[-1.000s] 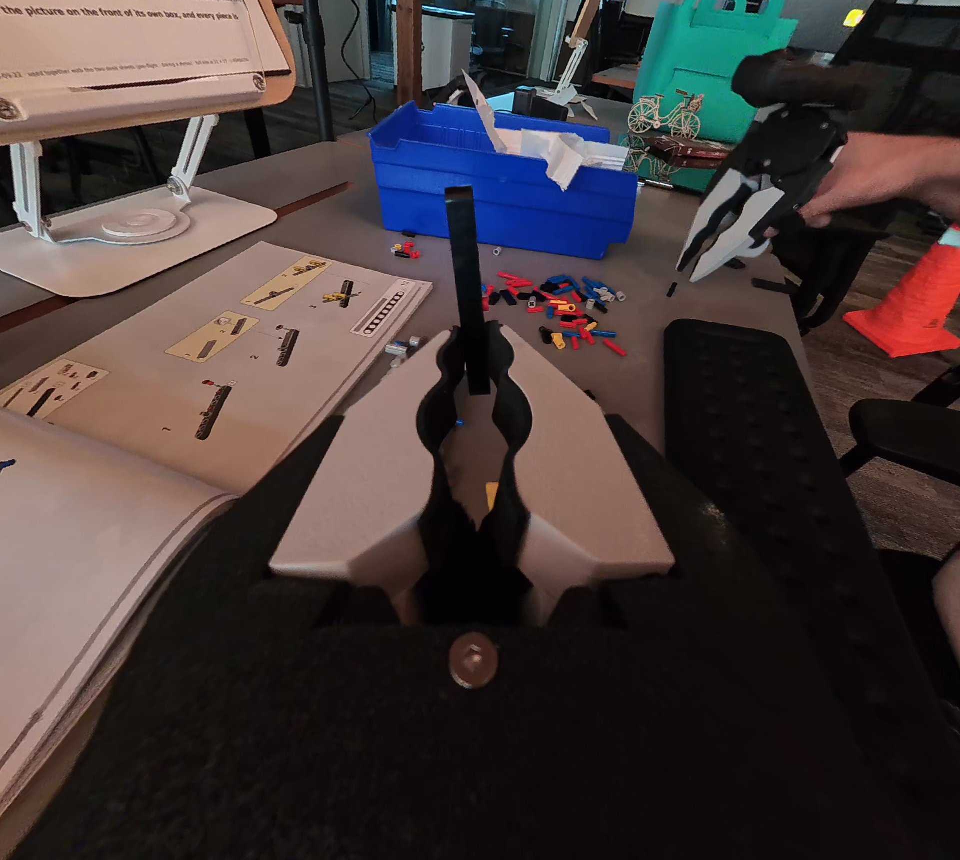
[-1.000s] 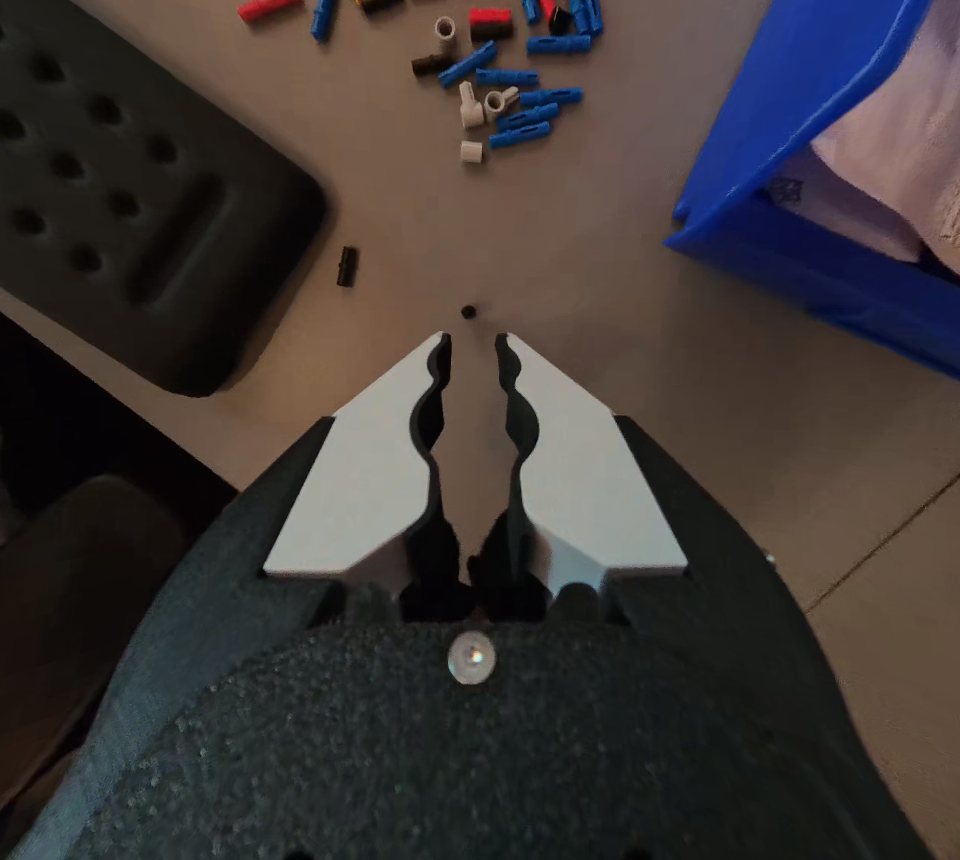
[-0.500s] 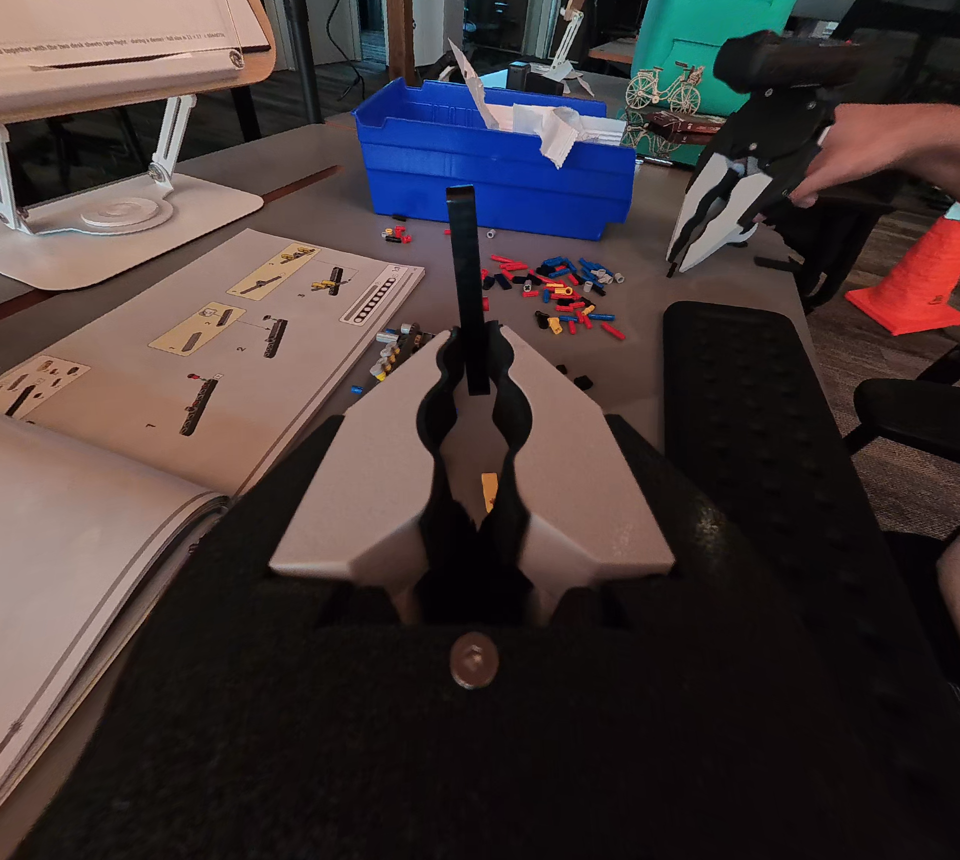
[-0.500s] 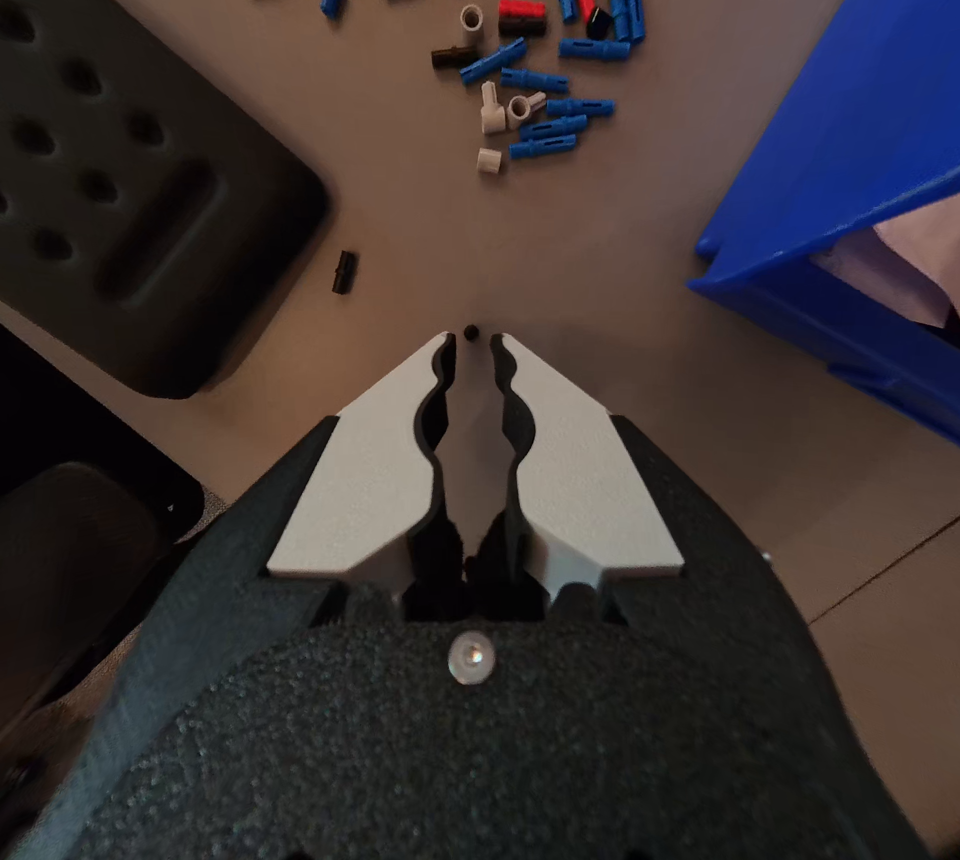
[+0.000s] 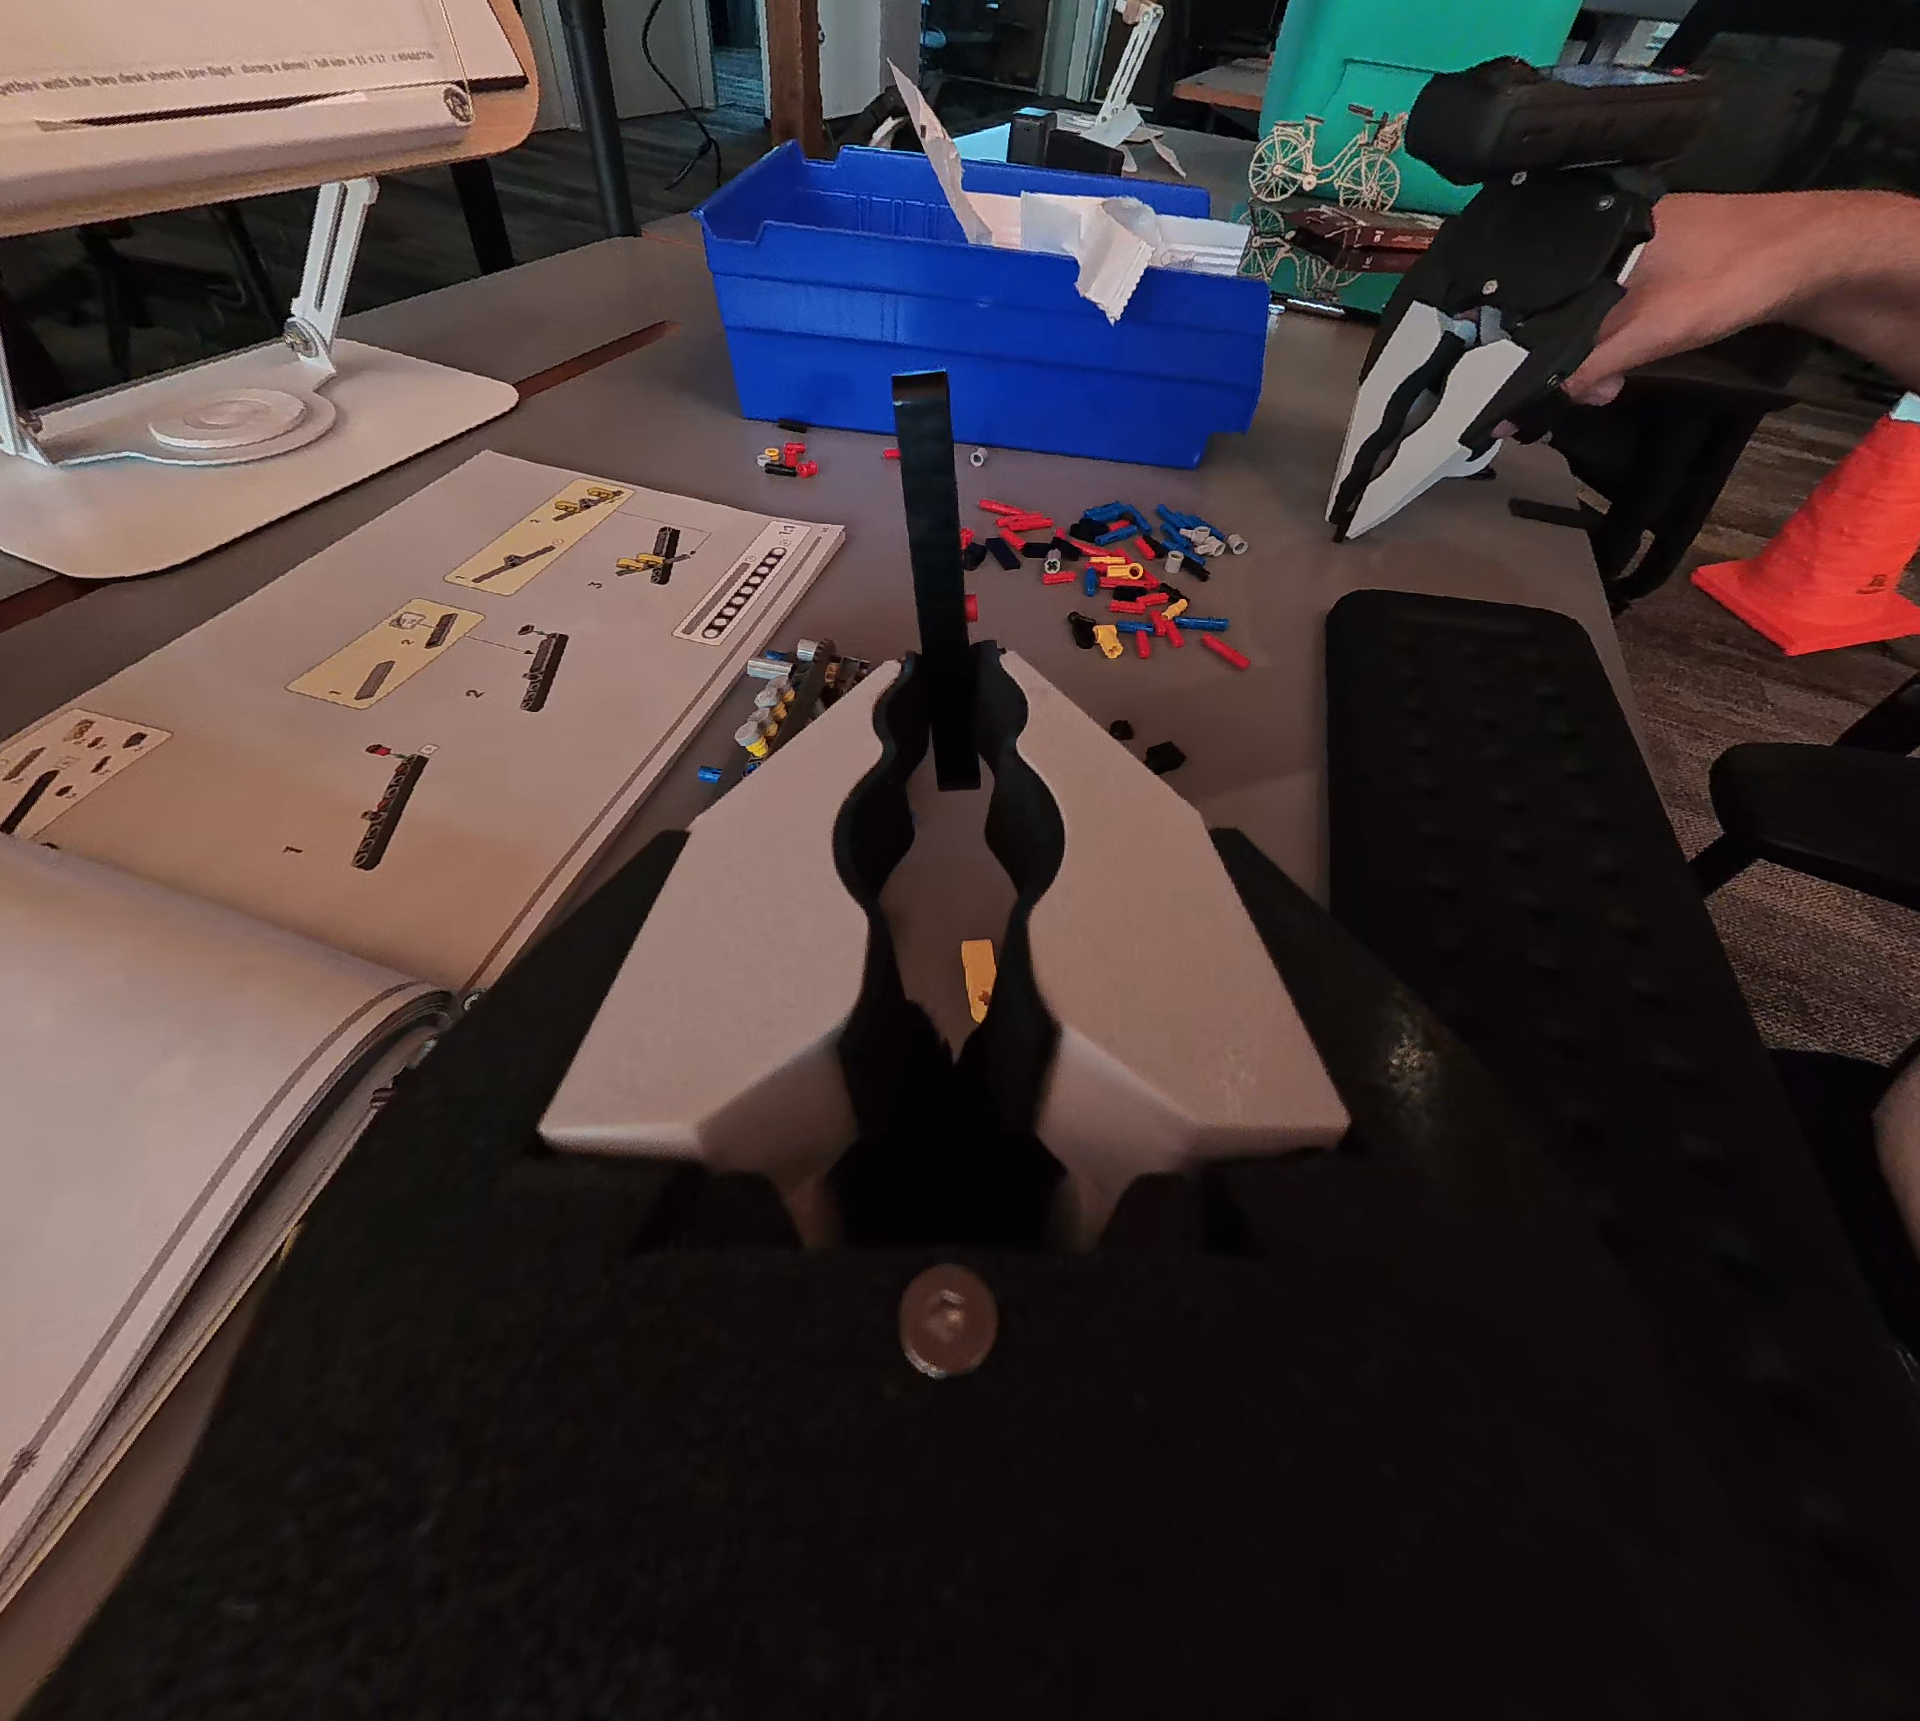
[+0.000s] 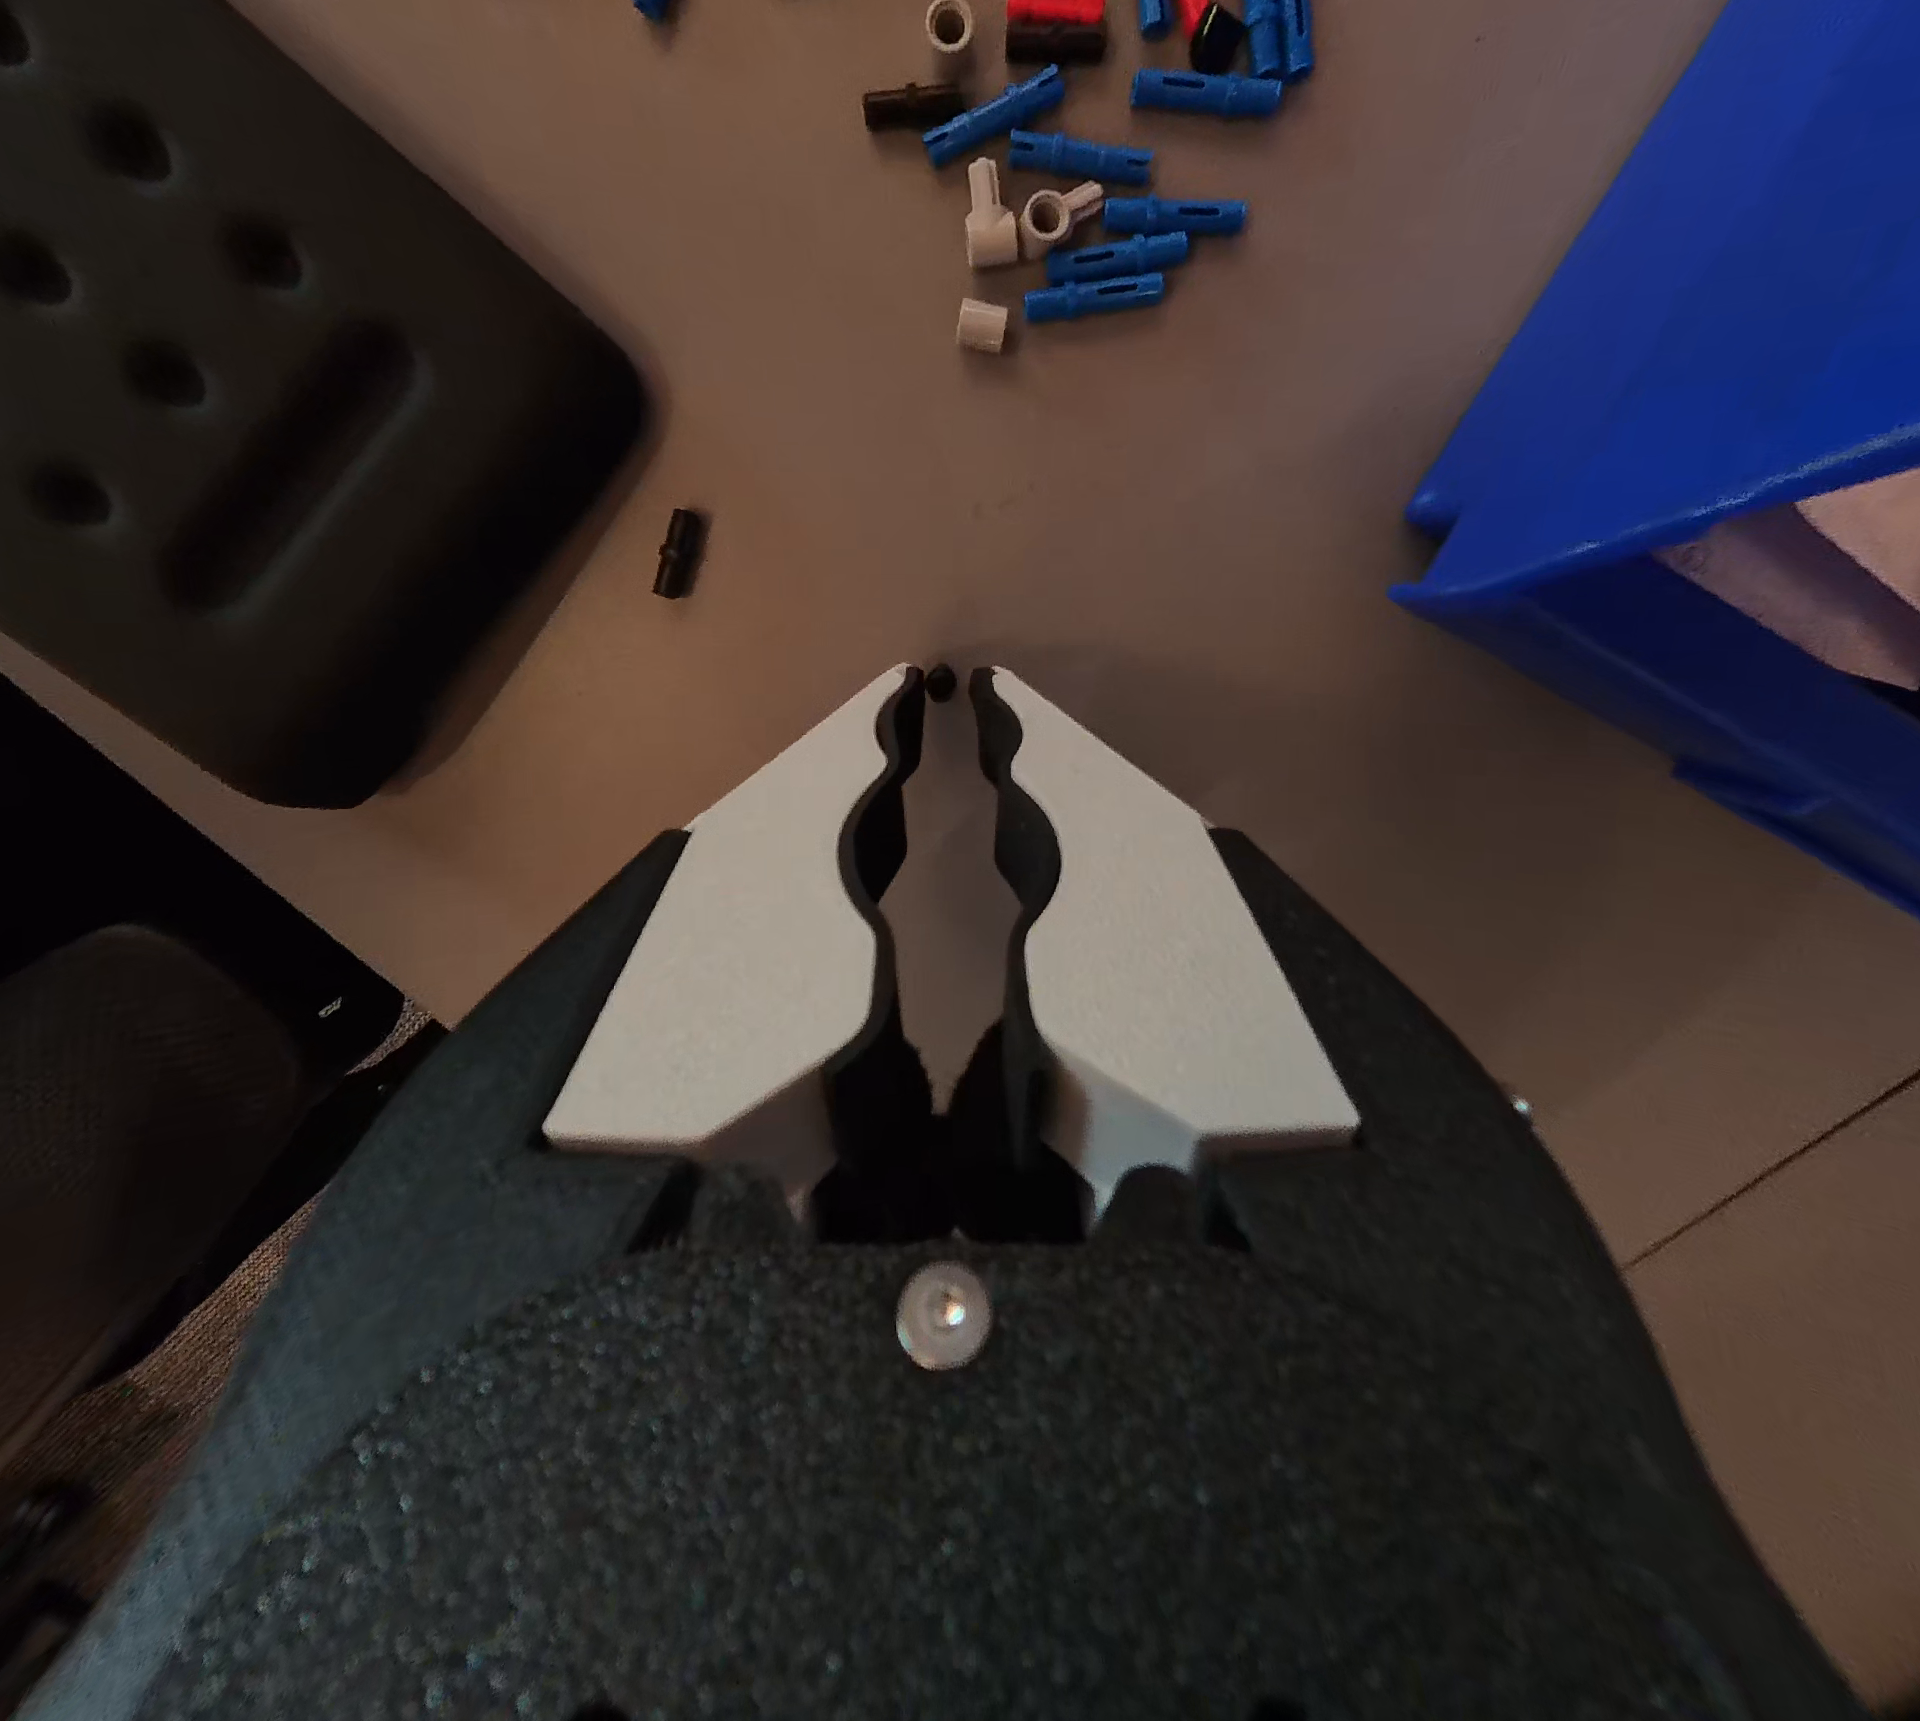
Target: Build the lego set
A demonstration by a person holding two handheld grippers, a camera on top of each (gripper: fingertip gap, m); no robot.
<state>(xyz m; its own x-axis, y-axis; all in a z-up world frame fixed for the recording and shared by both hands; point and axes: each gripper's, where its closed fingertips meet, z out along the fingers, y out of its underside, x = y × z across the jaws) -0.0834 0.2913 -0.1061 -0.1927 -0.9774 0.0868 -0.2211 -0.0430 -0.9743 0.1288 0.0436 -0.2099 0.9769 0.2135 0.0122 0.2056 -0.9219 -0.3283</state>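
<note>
On a grey table [image 5: 623,383], you work beside a blue bin [image 5: 977,341] that serves as the landmark here: an open instruction booklet [image 5: 416,684] lies to its left, a black perforated pad [image 5: 1507,840] sits in front of it to the right, and a scatter of small pegs [image 5: 1122,570] in red, blue, yellow and black lies just before its front wall.

Your left claw [image 5: 943,684] is clamped on a long black beam [image 5: 930,549], which stands upright from the tips, its top reaching across the bin's front wall in the left wrist view. Your right claw [image 6: 945,684], hand [image 5: 1745,289] behind it, points down at the table off the bin's near corner, its jaws slightly parted and not yet gripping.

A tiny black peg [image 6: 940,682] stands on end on the table right between those tips, closer to the left one; whether it touches is too fine to tell. A second black peg [image 6: 677,551] lies apart, towards the pad.

To do this pick well, centre the tips on the standing peg, keep them low against the table, and close slowly and squarely; a piece this small will likely tip or skitter if one tip arrives first. Hold the beam steady meanwhile.
</note>
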